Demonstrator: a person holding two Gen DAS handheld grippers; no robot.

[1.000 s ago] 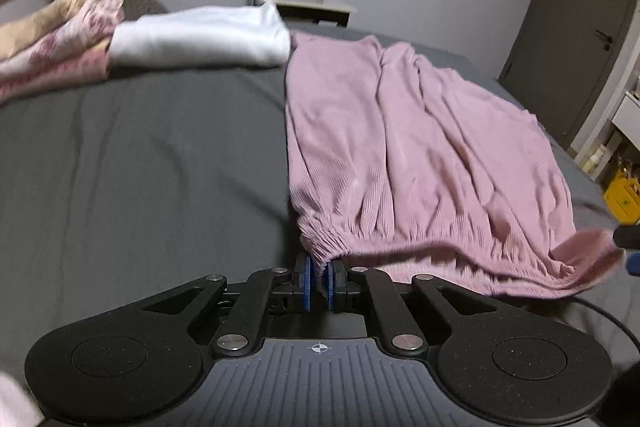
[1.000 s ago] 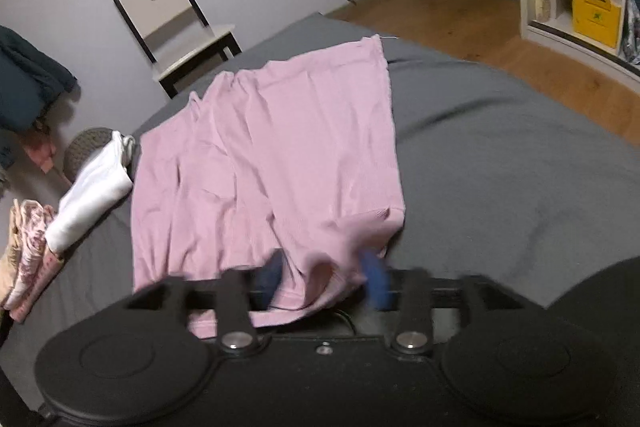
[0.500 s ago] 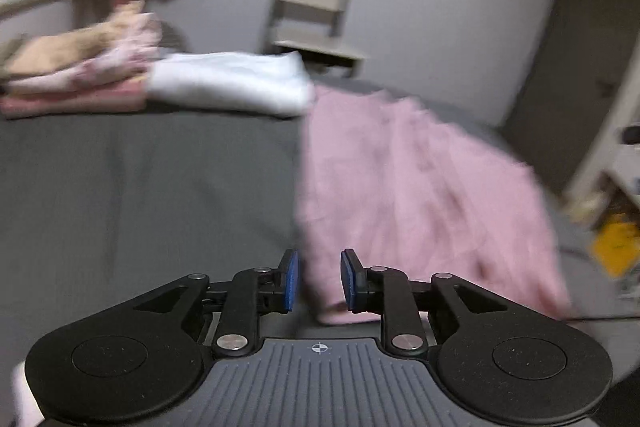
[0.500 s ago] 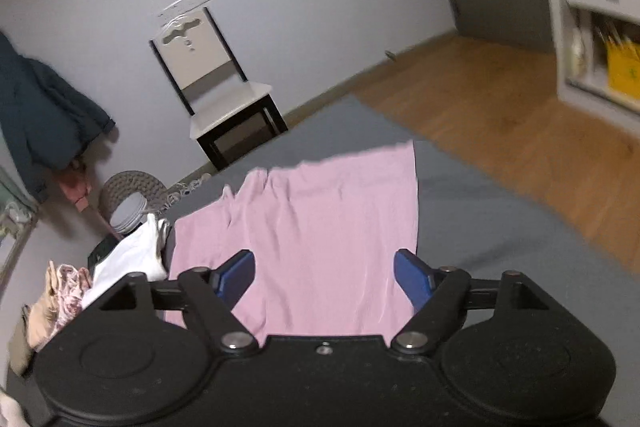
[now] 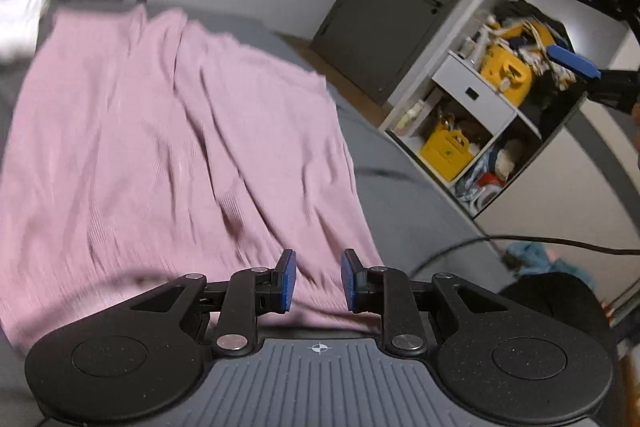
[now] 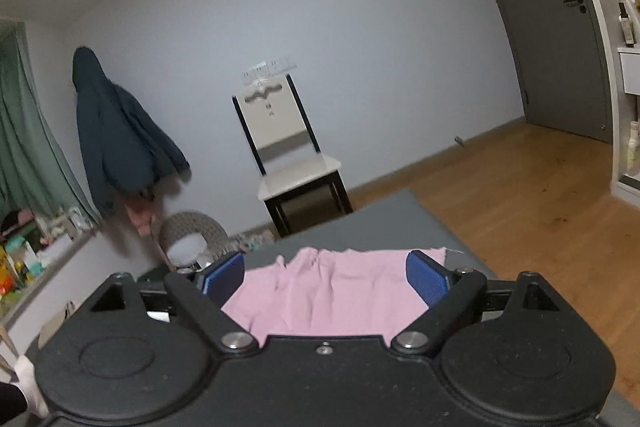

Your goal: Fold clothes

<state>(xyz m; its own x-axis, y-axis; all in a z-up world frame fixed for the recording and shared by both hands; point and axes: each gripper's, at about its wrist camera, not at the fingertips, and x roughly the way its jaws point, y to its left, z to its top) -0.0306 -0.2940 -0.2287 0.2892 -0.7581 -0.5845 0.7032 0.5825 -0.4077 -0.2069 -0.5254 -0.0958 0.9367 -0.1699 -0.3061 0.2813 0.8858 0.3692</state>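
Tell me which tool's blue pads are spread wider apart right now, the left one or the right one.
The right tool: its pads sit far apart, with the pink garment showing across the whole gap. The left tool is open too, but much narrower.

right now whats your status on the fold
Left gripper open, empty. Right gripper open wide, empty. Pink garment spread on the bed, creased, not folded. Black cable trails beside it.

A garment (image 5: pixel 168 147) lies spread on the bed (image 5: pixel 408 195). Beyond the bed's far end a chair (image 6: pixel 296 163) stands against the wall, with a hanging coat (image 6: pixel 116 147) to its left. A shelf unit (image 5: pixel 492 107) stands off the bed's right side, beside a door (image 5: pixel 384 7).
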